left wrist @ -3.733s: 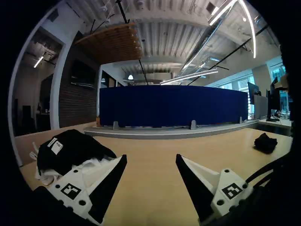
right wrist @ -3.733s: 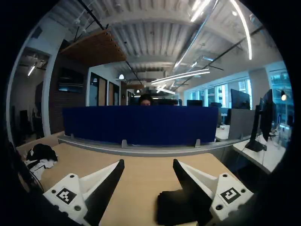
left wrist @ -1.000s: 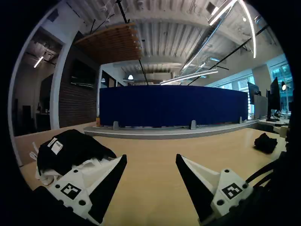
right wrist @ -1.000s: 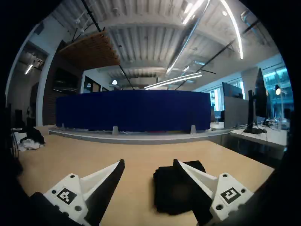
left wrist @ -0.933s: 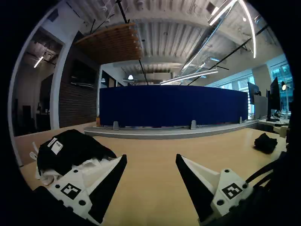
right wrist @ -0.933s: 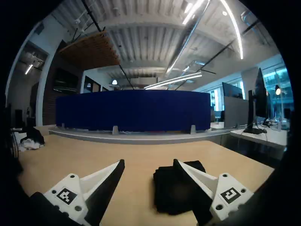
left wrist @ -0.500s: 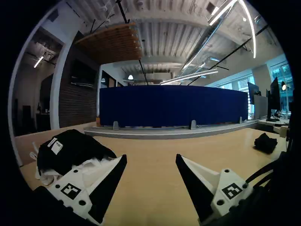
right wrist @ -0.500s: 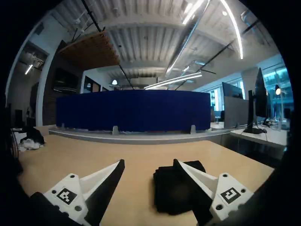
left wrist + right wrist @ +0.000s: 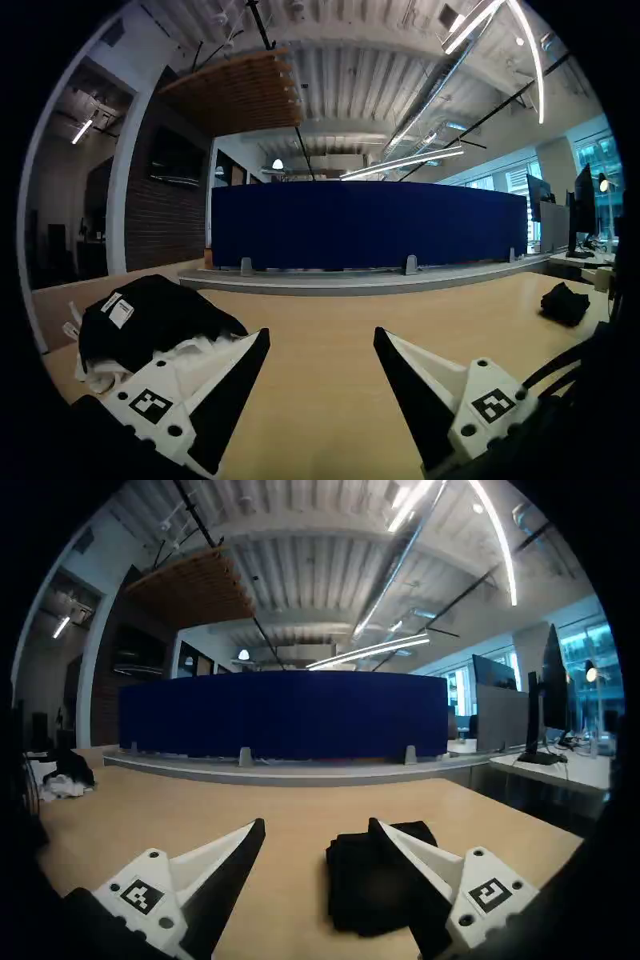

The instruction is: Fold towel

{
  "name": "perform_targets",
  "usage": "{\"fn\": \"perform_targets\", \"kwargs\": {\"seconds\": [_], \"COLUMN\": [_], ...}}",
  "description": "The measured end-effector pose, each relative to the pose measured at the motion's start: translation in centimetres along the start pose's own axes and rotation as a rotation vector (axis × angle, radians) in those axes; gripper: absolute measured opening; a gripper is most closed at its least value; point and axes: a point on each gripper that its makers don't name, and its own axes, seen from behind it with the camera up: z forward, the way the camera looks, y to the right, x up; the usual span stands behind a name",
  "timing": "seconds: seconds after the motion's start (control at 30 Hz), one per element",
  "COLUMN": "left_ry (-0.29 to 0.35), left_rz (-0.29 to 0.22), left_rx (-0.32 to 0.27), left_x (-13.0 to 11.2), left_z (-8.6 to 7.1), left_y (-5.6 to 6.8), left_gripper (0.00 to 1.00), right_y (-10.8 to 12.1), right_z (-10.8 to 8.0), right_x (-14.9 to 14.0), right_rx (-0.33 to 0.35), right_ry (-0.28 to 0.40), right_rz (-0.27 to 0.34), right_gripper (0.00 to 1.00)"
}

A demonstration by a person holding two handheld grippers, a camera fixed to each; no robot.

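the right claw (image 9: 316,822) is open and holds nothing. the black towel (image 9: 364,872) lies on the worktop (image 9: 200,816), folded into a thick, neat square, just ahead and partly behind the right finger. the left claw (image 9: 320,332) is open too, with a heap of black and white cloth (image 9: 148,320) beside its left finger.

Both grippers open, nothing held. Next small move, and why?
Probably swing the left gripper toward the loose heap of black and white cloth beside its finger: it is open and empty, while the folded black towel by the open right gripper looks finished.
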Motion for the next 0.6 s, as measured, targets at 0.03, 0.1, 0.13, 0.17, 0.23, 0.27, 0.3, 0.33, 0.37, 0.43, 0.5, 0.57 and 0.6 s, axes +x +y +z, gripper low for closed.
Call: {"fn": "perform_targets", "kwargs": {"seconds": [0.03,0.1,0.13,0.17,0.23,0.27,0.3,0.33,0.37,0.43,0.5,0.57,0.6], "left_ry": [0.000,0.000,0.000,0.000,0.000,0.000,0.000,0.000,0.000,0.000,0.000,0.000,0.000], "left_rz": [0.000,0.000,0.000,0.000,0.000,0.000,0.000,0.000,0.000,0.000,-0.001,-0.001,-0.002], "left_rx": [0.000,0.000,0.000,0.000,0.000,0.000,0.000,0.000,0.000,0.000,-0.001,-0.001,-0.001], "left_x": [0.01,0.02,0.02,0.03,0.03,0.02,0.02,0.01,0.01,0.02,0.04,0.05,0.05], "left_z": [-0.01,-0.04,-0.05,-0.05,-0.06,-0.06,-0.06,-0.06,-0.05,-0.04,-0.01,-0.01,0.00], "left_y": [-0.01,-0.02,-0.03,-0.03,-0.05,-0.05,-0.06,-0.08,-0.10,-0.12,-0.12,-0.13,-0.13], "left_gripper": [0.97,0.97,0.97,0.97,0.97,0.97,0.97,0.97,0.97,0.97,0.97,0.97,0.97], "right_y": [0.02,0.06,0.05,0.05,0.06,0.08,0.10,0.11,0.11,0.14,0.19,0.14,0.13], "right_z": [0.00,0.01,0.00,-0.02,-0.03,-0.04,-0.05,-0.03,-0.01,0.01,0.00,0.02,0.02], "right_x": [-0.01,-0.03,-0.05,-0.07,-0.14,-0.18,-0.22,-0.22,-0.21,-0.23,-0.26,-0.23,-0.22], "right_rx": [0.000,0.000,0.000,0.000,0.000,0.000,0.000,0.000,0.000,0.000,0.000,0.000,0.000], "right_ry": [0.000,0.000,0.000,0.000,0.000,0.000,0.001,0.001,0.001,0.001,0.001,0.001,0.001], "right_rz": [0.000,0.000,0.000,0.000,0.000,0.000,0.000,0.000,0.000,0.000,0.000,0.000,0.000], "right_gripper": [1.00,1.00,1.00,1.00,1.00,1.00,1.00,1.00,1.00,1.00,1.00,1.00,1.00]}}
